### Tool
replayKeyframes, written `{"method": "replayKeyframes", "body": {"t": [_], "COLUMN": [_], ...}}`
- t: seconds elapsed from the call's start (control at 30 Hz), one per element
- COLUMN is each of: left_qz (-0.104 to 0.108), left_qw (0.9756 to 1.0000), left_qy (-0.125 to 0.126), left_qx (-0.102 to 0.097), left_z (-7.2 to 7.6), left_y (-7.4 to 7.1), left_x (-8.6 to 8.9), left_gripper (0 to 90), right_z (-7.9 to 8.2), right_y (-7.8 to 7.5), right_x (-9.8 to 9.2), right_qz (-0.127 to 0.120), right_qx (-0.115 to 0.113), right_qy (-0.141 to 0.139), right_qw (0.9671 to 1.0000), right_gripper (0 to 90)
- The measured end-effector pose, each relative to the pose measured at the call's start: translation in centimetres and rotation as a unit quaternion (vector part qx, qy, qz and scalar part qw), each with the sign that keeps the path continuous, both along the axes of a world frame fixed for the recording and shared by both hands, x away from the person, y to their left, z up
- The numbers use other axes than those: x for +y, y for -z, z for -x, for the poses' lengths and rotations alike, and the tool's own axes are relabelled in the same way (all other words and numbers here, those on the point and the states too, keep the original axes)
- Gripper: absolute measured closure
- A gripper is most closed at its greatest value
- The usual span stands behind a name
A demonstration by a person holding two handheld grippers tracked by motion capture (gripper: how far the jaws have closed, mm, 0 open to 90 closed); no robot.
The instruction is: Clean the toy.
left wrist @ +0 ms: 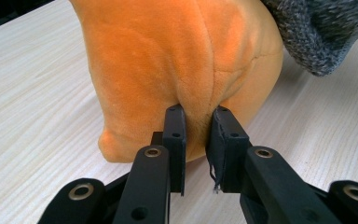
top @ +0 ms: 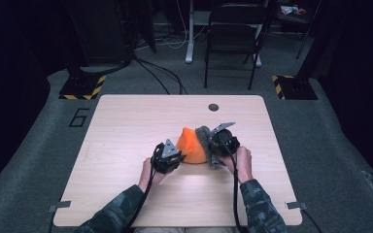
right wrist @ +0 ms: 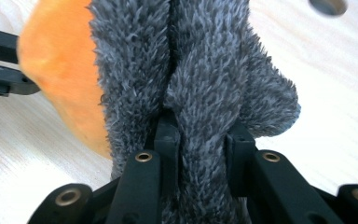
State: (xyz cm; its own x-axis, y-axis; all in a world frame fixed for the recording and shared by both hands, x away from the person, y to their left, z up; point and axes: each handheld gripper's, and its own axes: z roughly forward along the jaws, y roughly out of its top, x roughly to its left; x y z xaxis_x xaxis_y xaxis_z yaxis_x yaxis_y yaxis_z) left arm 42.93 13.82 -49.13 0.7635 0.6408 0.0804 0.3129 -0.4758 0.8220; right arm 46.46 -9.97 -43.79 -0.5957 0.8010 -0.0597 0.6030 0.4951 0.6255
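Note:
An orange plush cloth (top: pixel 192 145) stands bunched into a peak at the middle of the wooden table (top: pixel 126 121). A grey fuzzy cloth (top: pixel 205 138) drapes against its right side. My left gripper (top: pixel 171 156) is at the orange cloth's left and is shut on a fold of it; the left gripper view shows the orange cloth (left wrist: pixel 177 65) pinched between the pads at my left gripper (left wrist: pixel 196 123). My right gripper (top: pixel 217 143) is shut on the grey cloth; the right gripper view shows grey pile (right wrist: pixel 200 84) squeezed between the pads at my right gripper (right wrist: pixel 203 135).
A round hole (top: pixel 213 107) sits near the table's far edge. A folding chair (top: pixel 233 34) and stand bases with yellow-black tape (top: pixel 82 87) are on the floor beyond the table. Bare wood lies to the left, right and front of the cloths.

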Motion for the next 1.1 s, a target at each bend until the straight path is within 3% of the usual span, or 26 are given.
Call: {"method": "replayKeyframes", "body": {"t": [0.07,0.3,0.47,0.53,0.6,0.67,0.77,0.8,0.87,0.93,1.03,1.1], "left_qz": [0.002,-0.001,0.0,0.003,0.003,0.005,0.006,0.005,0.003,0.0,-0.011,-0.03], "left_qw": [1.0,1.0,1.0,0.9999,0.9999,0.9999,0.9999,0.9999,0.9999,0.9999,0.9998,0.9992], "left_qy": [0.0,-0.001,-0.004,-0.008,-0.01,-0.009,-0.01,-0.011,-0.011,-0.013,-0.011,-0.015], "left_qx": [-0.001,0.0,0.002,0.006,0.005,0.005,0.004,0.004,0.006,-0.001,-0.008,-0.023], "left_z": [0.0,-0.1,-0.2,-0.3,-0.3,-0.4,-0.4,-0.5,-0.5,-0.4,-0.2,0.1], "left_y": [0.0,0.0,0.1,0.1,0.1,0.1,0.2,0.2,0.1,0.0,-0.1,0.0], "left_x": [0.0,0.0,0.3,0.5,0.5,0.5,0.6,0.6,0.8,0.8,0.5,-0.2], "left_gripper": [77.3,77.4,77.3,77.3,77.3,77.2,77.2,77.1,75.7,69.3,52.7,45.7], "right_z": [-0.4,-1.3,-1.7,-1.7,-1.4,-0.9,-0.3,-0.2,0.0,0.2,0.1,0.2], "right_y": [0.3,2.5,3.3,3.0,2.0,0.4,-1.0,-1.0,-0.7,-0.3,-0.4,-0.4], "right_x": [-0.7,-1.8,-2.3,-2.5,-2.8,-2.7,-1.7,-1.2,-0.2,0.3,0.3,0.4], "right_qz": [-0.009,0.009,0.031,0.04,0.03,-0.007,-0.035,-0.036,-0.016,-0.016,-0.014,-0.016], "right_qx": [0.012,0.042,0.058,0.051,0.035,0.024,0.018,0.018,0.014,0.002,-0.012,-0.011], "right_qy": [0.005,0.038,0.045,0.055,0.055,0.047,0.012,0.003,-0.002,0.003,-0.003,0.0], "right_qw": [0.9999,0.9984,0.9968,0.9964,0.9974,0.9986,0.9992,0.9992,0.9998,0.9999,0.9998,0.9998], "right_gripper": [71.8,71.9,71.9,72.1,72.3,72.4,72.4,72.5,72.7,72.9,72.9,72.9]}}
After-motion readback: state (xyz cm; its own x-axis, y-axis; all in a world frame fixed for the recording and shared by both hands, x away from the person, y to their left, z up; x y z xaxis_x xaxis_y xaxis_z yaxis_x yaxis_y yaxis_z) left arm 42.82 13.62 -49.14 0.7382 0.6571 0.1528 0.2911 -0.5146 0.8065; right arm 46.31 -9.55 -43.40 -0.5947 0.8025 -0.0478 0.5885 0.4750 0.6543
